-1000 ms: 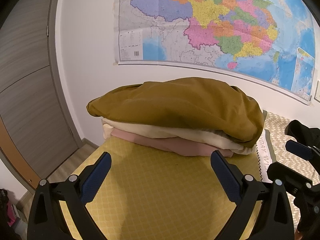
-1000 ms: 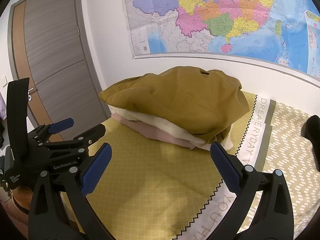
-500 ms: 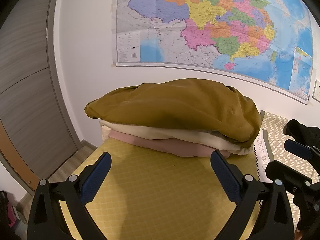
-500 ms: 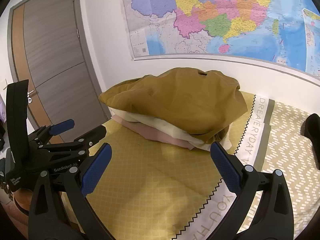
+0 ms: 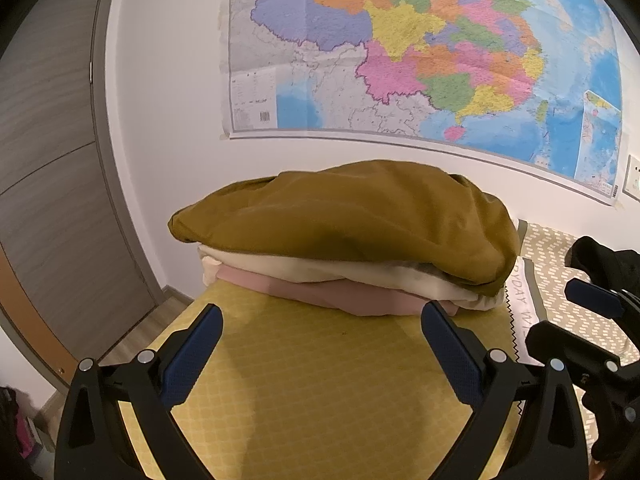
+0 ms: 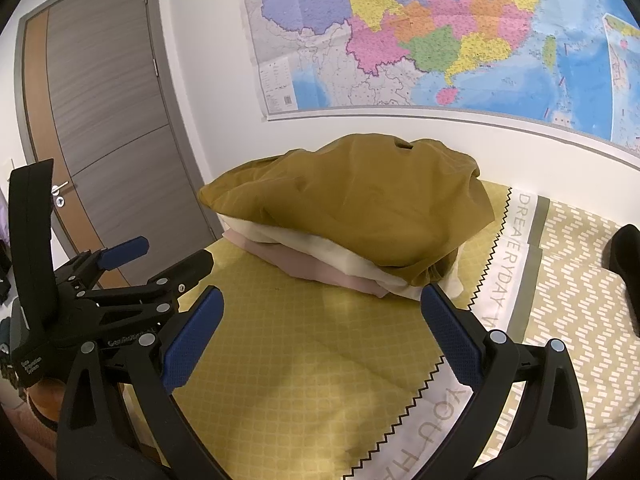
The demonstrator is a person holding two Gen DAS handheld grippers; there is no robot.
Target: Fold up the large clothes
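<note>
A stack of folded clothes lies on the yellow bedspread by the wall. An olive-brown garment is on top, a cream one under it, a pink one at the bottom. My left gripper is open and empty, hovering just in front of the stack. My right gripper is open too, beside the left one, with nothing between its fingers.
A large coloured map hangs on the white wall behind the stack. A grey door with a handle stands left. The bed's left edge drops to the floor. A white lettered strip and patterned bedding lie right.
Both grippers have drawn back and tilted up slightly; the stack sits a little higher and farther in both views. Neither gripper has changed its opening.
</note>
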